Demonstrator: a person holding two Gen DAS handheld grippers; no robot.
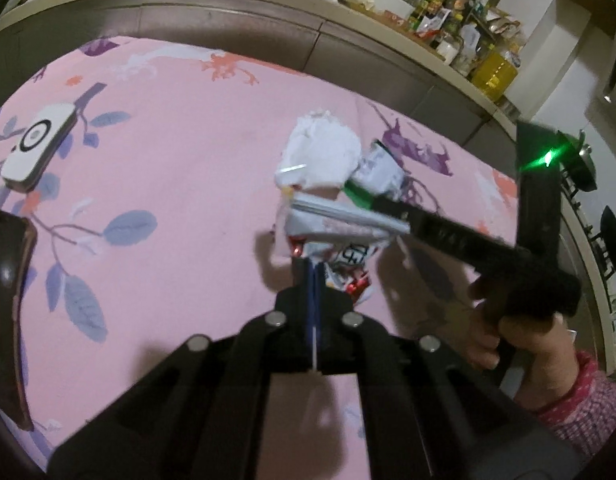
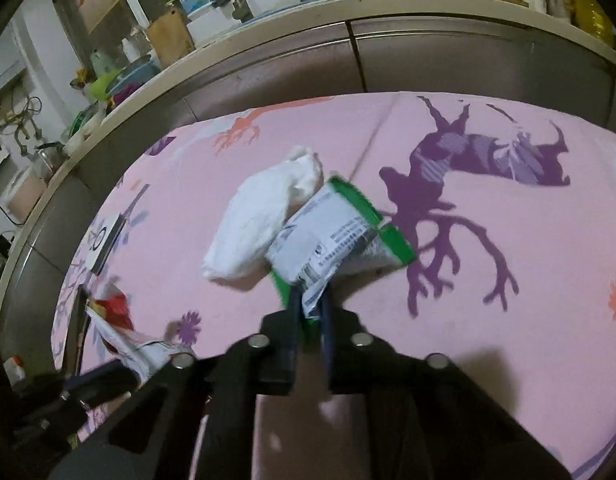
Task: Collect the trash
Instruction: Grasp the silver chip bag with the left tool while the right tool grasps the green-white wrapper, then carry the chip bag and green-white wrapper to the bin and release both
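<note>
No lettering can be read. The crumpled white-and-green plastic wrapper (image 2: 336, 236) carries rows of fine print, too blurred; the red-and-white foil wrapper (image 1: 350, 258) shows dark strokes, indistinct.

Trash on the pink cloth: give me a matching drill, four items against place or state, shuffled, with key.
Items
1. green-edged wrapper
2. red-printed wrapper
3. white crumpled tissue
4. white remote

States
A. lies free on the cloth, in no gripper
B. pinched in the left gripper
C. far left of the cloth, apart from the trash
D. pinched in the right gripper

Pairs: 1-D, 2-B, 3-A, 4-C
</note>
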